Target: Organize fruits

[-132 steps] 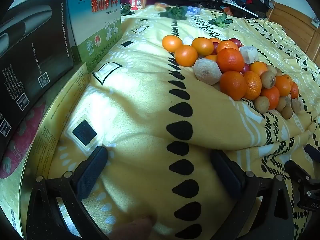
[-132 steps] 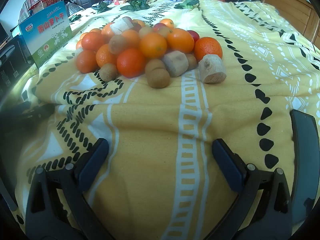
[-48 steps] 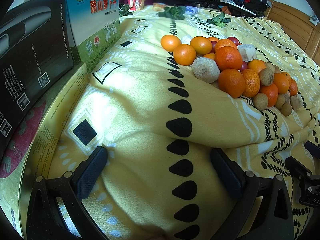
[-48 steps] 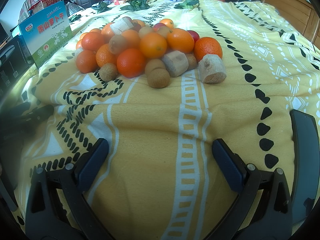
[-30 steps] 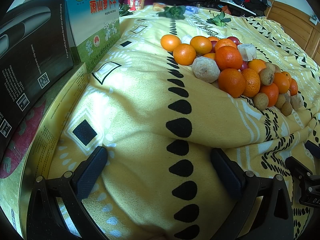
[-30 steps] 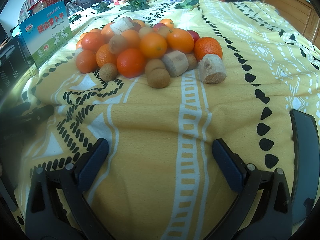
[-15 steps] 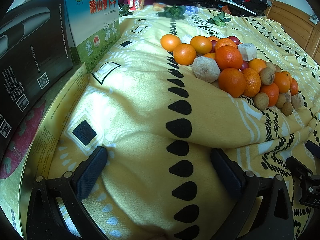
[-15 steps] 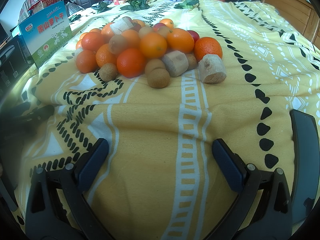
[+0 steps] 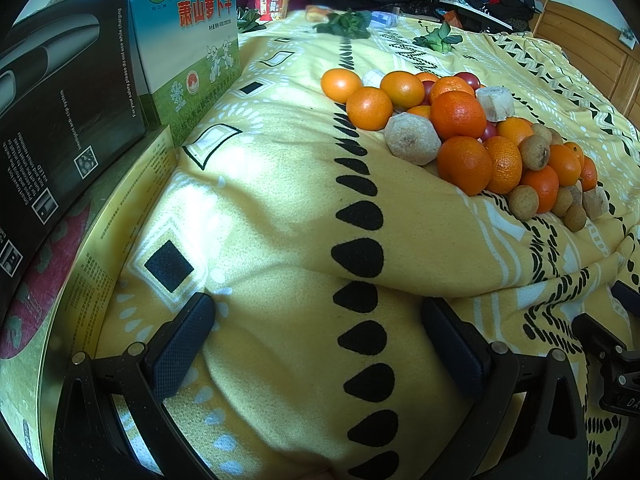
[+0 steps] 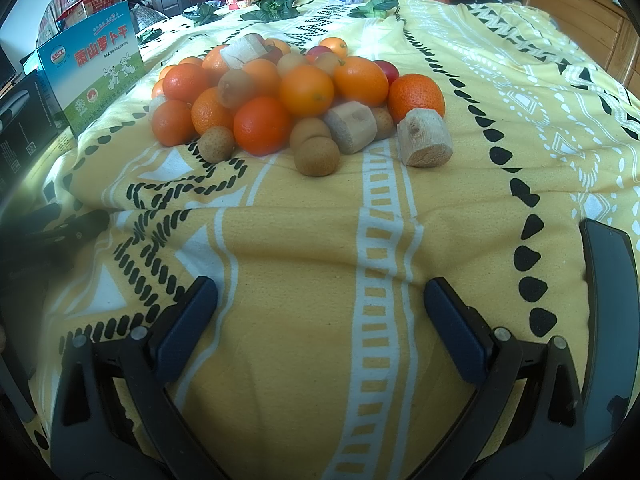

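Note:
A pile of fruit [image 9: 464, 136] lies on a yellow patterned blanket [image 9: 280, 200]: several oranges, small brown round fruits, red fruits and pale cut chunks. It also shows in the right wrist view [image 10: 296, 96], with a brown fruit [image 10: 317, 156] and a cut chunk [image 10: 425, 142] at its near edge. My left gripper [image 9: 316, 336] is open and empty, low over the blanket, well short of the pile. My right gripper [image 10: 320, 312] is open and empty, also short of the pile.
A blue-green carton [image 9: 188, 40], a black box [image 9: 60, 120] and a yellow flat box [image 9: 100, 260] stand at the left. A dark phone [image 10: 608, 320] lies at the right. Leafy greens [image 10: 276, 6] and clutter sit at the far end. Wooden panelling [image 10: 580, 8] is at the right.
Nothing has visibly changed; both grippers stay open and nearly still, the left view shifting only slightly.

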`<state>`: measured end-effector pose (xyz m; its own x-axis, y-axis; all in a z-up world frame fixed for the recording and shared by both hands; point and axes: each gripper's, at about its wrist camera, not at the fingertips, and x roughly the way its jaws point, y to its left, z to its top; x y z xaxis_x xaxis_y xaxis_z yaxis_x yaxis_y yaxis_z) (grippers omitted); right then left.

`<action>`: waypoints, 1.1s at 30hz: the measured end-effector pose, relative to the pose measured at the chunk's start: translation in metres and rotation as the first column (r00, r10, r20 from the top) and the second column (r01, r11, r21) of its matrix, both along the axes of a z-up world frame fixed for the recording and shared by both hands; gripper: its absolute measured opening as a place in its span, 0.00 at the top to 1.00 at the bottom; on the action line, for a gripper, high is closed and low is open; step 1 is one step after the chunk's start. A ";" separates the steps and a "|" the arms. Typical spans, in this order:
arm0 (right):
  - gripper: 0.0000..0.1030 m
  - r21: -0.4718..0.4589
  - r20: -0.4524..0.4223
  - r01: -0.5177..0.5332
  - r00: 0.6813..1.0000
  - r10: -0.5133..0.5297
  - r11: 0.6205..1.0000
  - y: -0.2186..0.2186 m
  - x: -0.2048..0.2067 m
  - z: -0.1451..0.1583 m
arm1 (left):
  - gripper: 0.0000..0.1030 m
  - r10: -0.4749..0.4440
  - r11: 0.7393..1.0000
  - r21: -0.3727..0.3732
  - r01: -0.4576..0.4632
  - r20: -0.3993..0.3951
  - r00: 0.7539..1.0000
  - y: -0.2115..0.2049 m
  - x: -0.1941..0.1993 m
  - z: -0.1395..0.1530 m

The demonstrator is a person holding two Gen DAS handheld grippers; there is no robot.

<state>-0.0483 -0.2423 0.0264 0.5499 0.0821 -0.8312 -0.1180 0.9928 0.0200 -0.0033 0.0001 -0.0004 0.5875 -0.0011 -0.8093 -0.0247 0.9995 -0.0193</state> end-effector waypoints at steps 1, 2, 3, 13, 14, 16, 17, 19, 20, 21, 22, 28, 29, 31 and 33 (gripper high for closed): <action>0.00 0.000 0.000 0.000 1.000 0.000 1.000 0.000 0.000 0.000 | 0.00 0.000 1.000 0.000 0.000 0.000 1.000 0.000 0.000 0.000; 0.00 0.000 0.000 0.000 1.000 0.000 1.000 0.000 0.000 0.000 | 0.00 0.000 1.000 0.000 0.000 0.000 1.000 0.000 0.000 0.000; 0.00 0.000 0.000 0.000 1.000 0.000 1.000 0.000 0.000 0.000 | 0.00 0.000 1.000 0.000 0.000 0.000 1.000 0.000 0.000 0.000; 0.00 0.000 0.000 0.000 1.000 0.000 1.000 0.000 0.000 0.000 | 0.00 0.000 1.000 -0.001 0.000 0.000 1.000 0.000 0.000 0.000; 0.00 0.000 0.000 0.000 1.000 0.000 1.000 -0.001 0.000 0.000 | 0.00 0.000 1.000 -0.001 0.000 -0.001 1.000 0.000 0.000 0.000; 0.00 -0.027 -0.007 0.000 1.000 0.000 1.000 0.003 0.002 -0.001 | 0.00 0.000 1.000 0.000 0.000 0.000 1.000 0.000 0.000 0.000; 0.00 -0.040 -0.005 -0.002 1.000 0.002 0.999 0.005 0.002 0.000 | 0.00 0.000 1.000 -0.002 0.000 0.000 1.000 0.000 0.000 0.000; 0.00 -0.015 -0.004 0.000 1.000 0.000 1.000 0.002 0.001 -0.001 | 0.00 0.000 1.000 -0.002 0.000 0.001 1.000 0.000 0.000 0.000; 0.00 0.000 -0.004 0.001 1.000 -0.001 1.000 0.000 0.000 -0.001 | 0.00 0.000 1.000 -0.004 0.000 0.001 1.000 0.000 -0.001 -0.001; 0.00 0.006 -0.002 0.001 1.000 -0.001 1.000 -0.001 -0.001 -0.001 | 0.00 0.000 1.000 -0.005 0.000 0.002 1.000 0.001 -0.001 -0.001; 0.00 -0.001 -0.001 0.001 1.000 -0.001 1.000 0.000 -0.001 0.000 | 0.00 0.000 1.000 -0.004 0.000 0.001 1.000 0.001 -0.001 -0.001; 0.00 -0.013 -0.012 -0.004 1.000 0.004 1.000 0.003 0.004 -0.002 | 0.00 0.001 1.000 -0.002 -0.001 0.000 1.000 0.000 -0.001 -0.002; 0.00 -0.012 -0.013 -0.006 1.000 0.006 1.000 0.003 0.005 -0.002 | 0.00 0.000 1.000 -0.001 0.000 0.000 1.000 -0.001 -0.001 -0.002; 0.00 0.000 -0.030 -0.012 0.999 0.012 1.000 0.001 0.009 -0.002 | 0.00 0.000 1.000 -0.001 0.000 0.000 1.000 -0.001 -0.001 -0.001; 0.00 0.056 -0.086 -0.040 0.995 0.044 0.998 -0.005 0.011 0.004 | 0.00 0.000 1.000 -0.002 0.000 0.000 1.000 -0.001 0.000 -0.001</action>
